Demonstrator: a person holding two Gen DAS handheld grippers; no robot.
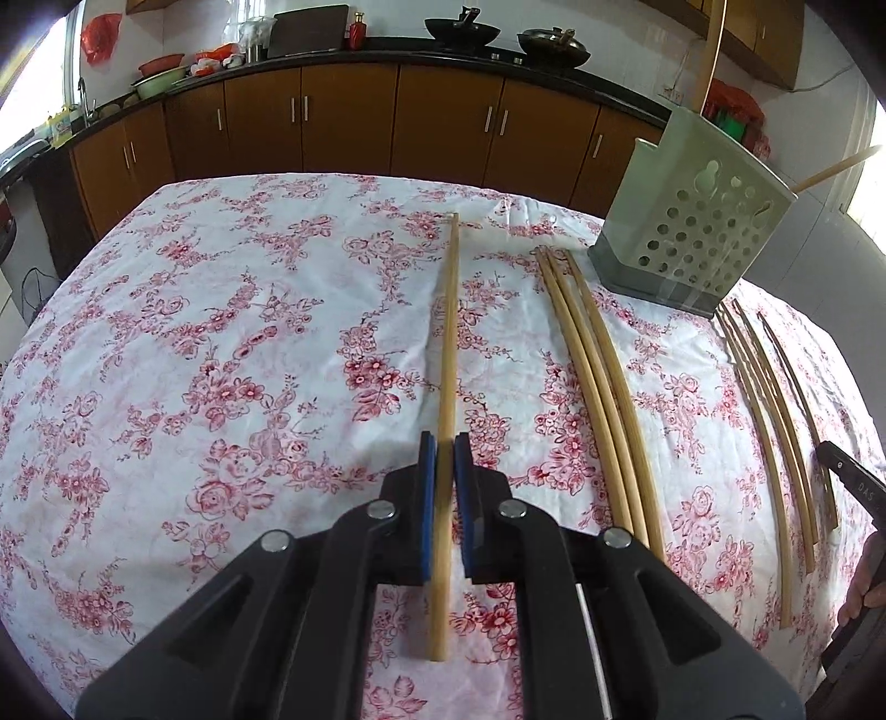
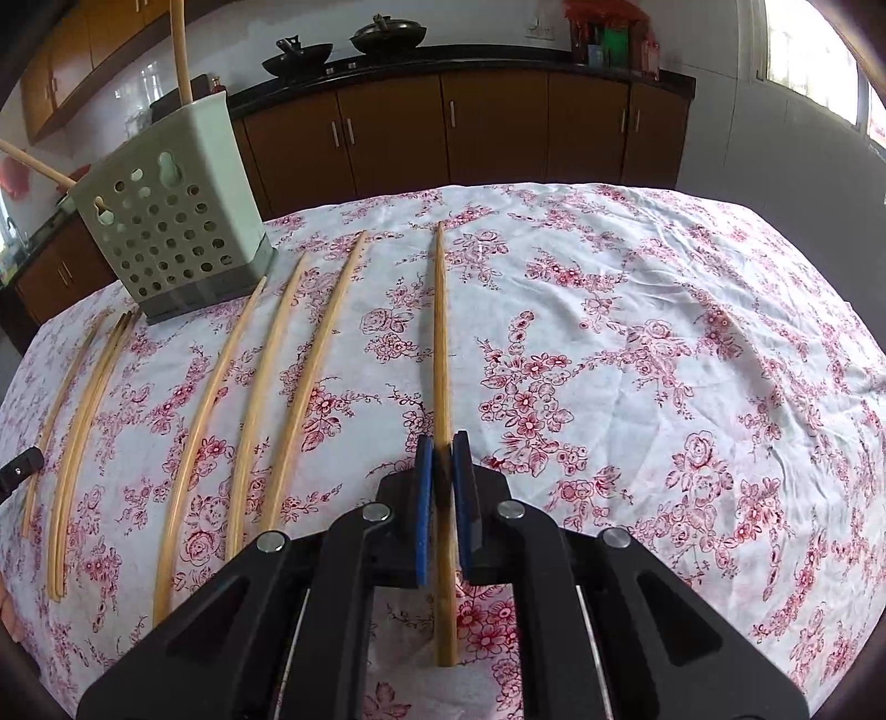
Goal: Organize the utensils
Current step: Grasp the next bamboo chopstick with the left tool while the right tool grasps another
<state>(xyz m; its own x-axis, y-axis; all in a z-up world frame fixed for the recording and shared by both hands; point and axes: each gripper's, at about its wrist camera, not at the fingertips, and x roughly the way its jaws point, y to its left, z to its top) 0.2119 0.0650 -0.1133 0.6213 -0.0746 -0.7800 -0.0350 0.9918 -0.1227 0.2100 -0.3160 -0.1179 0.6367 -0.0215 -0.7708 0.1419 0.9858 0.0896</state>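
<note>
Left gripper [image 1: 444,450], jaws nearly closed around a chopstick [image 1: 449,332] at frame center; right gripper [image 2: 443,448] likewise pinches another chopstick [image 2: 440,332]. Holder [image 2: 166,221] stands upper left on the counter [image 2: 664,332].

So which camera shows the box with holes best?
The right wrist view: the perforated chopstick holder stands whole, with two chopsticks poking out. The left wrist view shows it too, farther toward the edge.

"DAS" on right hand-held gripper [image 1: 853,487]

Brown cabinets [image 1: 354,119] under a dark counter [image 2: 459,55]; bright window [image 2: 814,50].
</note>
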